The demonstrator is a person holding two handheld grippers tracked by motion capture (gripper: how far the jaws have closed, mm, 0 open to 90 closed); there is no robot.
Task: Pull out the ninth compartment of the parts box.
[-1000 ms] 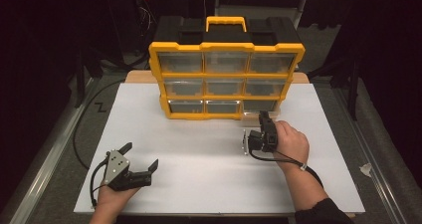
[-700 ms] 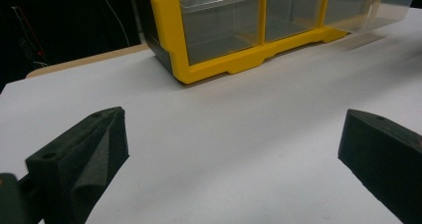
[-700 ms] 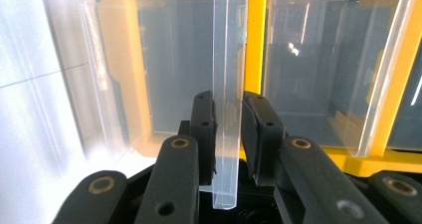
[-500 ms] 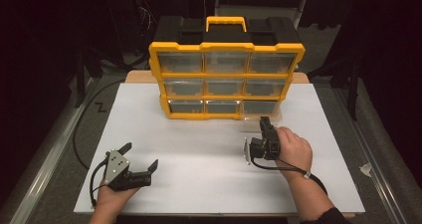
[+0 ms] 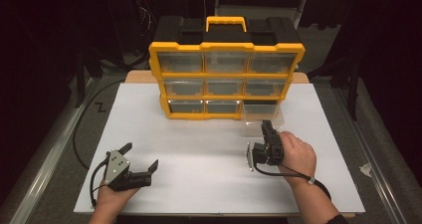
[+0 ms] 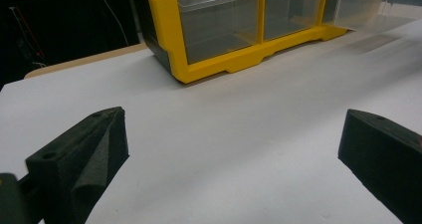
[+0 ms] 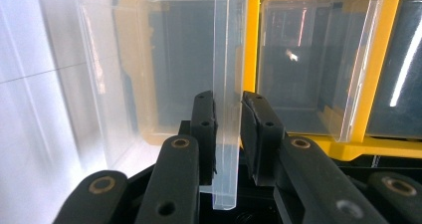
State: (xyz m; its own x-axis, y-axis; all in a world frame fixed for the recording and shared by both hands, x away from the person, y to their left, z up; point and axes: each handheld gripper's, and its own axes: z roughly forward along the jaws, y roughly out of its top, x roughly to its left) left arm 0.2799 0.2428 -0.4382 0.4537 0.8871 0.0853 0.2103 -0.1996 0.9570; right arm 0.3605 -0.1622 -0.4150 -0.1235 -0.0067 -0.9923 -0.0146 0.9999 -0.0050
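Note:
A yellow and black organiser [image 5: 226, 79] with clear drawers stands at the back of the white board [image 5: 199, 149]. Its bottom right clear drawer [image 5: 262, 115] is drawn partly out towards me. My right gripper [image 5: 266, 128] is shut on that drawer's upright front lip [image 7: 226, 59], with the pads [image 7: 204, 119] pressed on either side of it. My left gripper [image 5: 141, 156] rests on the board near the front left, open with nothing between its jaws. In the left gripper view, the gripper [image 6: 234, 134] faces the organiser [image 6: 234, 59], and the drawn-out drawer [image 6: 358, 2] is at the upper right.
The other clear drawers [image 7: 313, 64] sit closed in their yellow frame [image 7: 253, 45]. A black cable [image 5: 82, 129] curves off the board's left side by a metal rail [image 5: 54, 154]. Bare white board lies between the two grippers.
My right hand has drawn back towards the near edge, and the clear drawer has slid further out of its slot. My left gripper has stayed put.

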